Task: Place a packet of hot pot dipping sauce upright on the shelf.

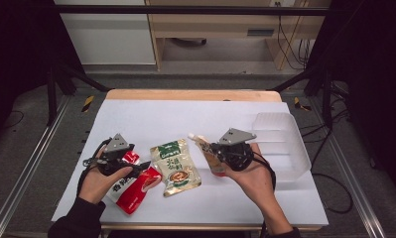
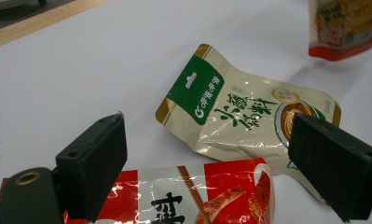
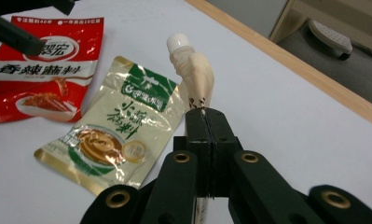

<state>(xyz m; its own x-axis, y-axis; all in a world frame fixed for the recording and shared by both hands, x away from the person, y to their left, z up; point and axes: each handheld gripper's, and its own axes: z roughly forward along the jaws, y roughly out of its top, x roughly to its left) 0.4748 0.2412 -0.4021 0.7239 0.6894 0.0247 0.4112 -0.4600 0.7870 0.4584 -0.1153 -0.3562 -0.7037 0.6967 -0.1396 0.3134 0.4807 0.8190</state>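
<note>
My right gripper (image 1: 214,148) is shut on a cream spouted pouch (image 3: 195,77) with a white screw cap (image 3: 179,41), and holds it off the white table with the spout pointing away from me. My left gripper (image 2: 207,140) stands open above a red sauce pouch (image 2: 197,196), whose top edge shows between its jaws; the pads do not touch it. A cream and green sauce pouch (image 1: 175,168) lies flat on the table between the two grippers. In the right gripper view the red pouch (image 3: 44,70) lies left of the cream and green pouch (image 3: 123,126).
A clear plastic tray (image 1: 290,148) stands at the table's right edge, just right of my right hand. The white table top (image 1: 185,114) ends in a wooden strip at the far side. Black frame rails run along both sides.
</note>
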